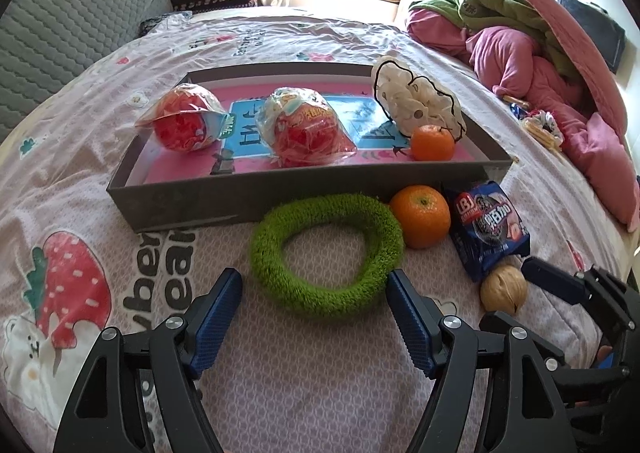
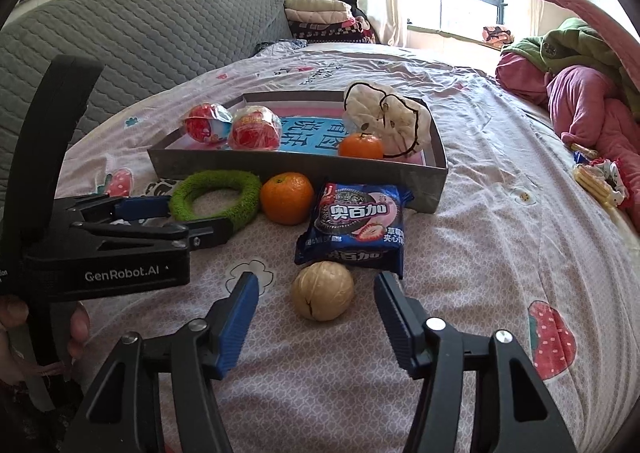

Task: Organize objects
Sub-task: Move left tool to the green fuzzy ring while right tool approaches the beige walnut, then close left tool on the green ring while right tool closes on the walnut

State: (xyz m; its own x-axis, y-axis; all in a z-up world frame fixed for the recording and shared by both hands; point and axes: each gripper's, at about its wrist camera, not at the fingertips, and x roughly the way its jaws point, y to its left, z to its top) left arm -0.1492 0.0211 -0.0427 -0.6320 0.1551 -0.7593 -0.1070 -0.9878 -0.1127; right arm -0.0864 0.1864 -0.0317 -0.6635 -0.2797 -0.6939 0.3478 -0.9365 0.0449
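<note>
The right claw (image 2: 316,287) stands spread on either side of the walnut (image 2: 322,291), its pads not yet touching the shell. The left claw (image 1: 314,285), also spread, straddles the near arc of the green ring (image 1: 326,253) lying on the bed. Both look set for a pick-up. Beyond lie an orange (image 2: 287,198) and a cookie packet (image 2: 354,229), just in front of the grey tray (image 2: 296,163). Next, each claw should probably close gently, lift, and carry over the tray wall.
</note>
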